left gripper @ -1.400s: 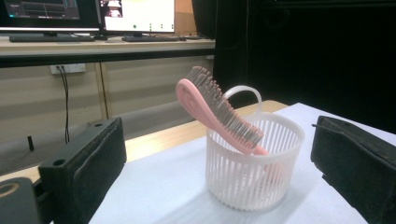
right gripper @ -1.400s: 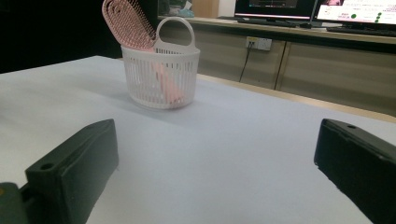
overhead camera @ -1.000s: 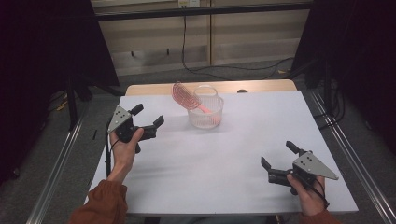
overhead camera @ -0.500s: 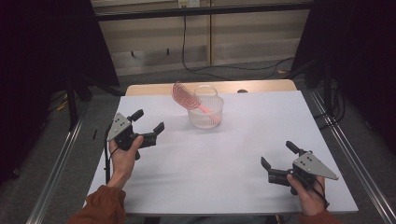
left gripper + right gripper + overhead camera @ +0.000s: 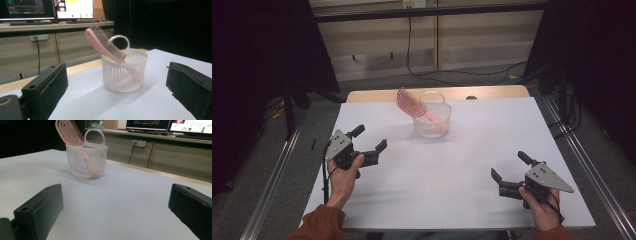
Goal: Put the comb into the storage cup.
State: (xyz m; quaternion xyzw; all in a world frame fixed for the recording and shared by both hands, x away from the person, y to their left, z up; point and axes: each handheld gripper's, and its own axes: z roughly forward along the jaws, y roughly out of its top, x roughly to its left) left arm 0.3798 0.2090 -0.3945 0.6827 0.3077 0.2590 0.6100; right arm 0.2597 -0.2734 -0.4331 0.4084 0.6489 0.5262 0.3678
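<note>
Two tools sit nearest the person, both w/ jaws spread wide and nothing between them. Right tool is low at the front right of the desk, held in the right hand, an orange sleeve just showing at the bottom edge; its grey three-cornered plate faces up. Left tool is a bit farther in, on the left side of the desk, gripped by the left hand, jaws angled toward the desk's middle. Both are well apart from each other, and neither touches anything but the hand holding it (in the right gripper view the black jaws stand far apart over bare white desk top; same in the left gripper view). Farther back, near the far-centre of the desk, stands a small white slotted basket w/ a loop handle, upright. A pink hairbrush stands in it, handle down inside the basket, head sticking up above the rim and tilted left in the high view, bristles visible. Behind the desk's white sheet a strip of bare wood shows, then a floor w/ a black cable hanging down a pale panelled wall. Monitors sit on a counter beyond, per the left gripper view.
</note>
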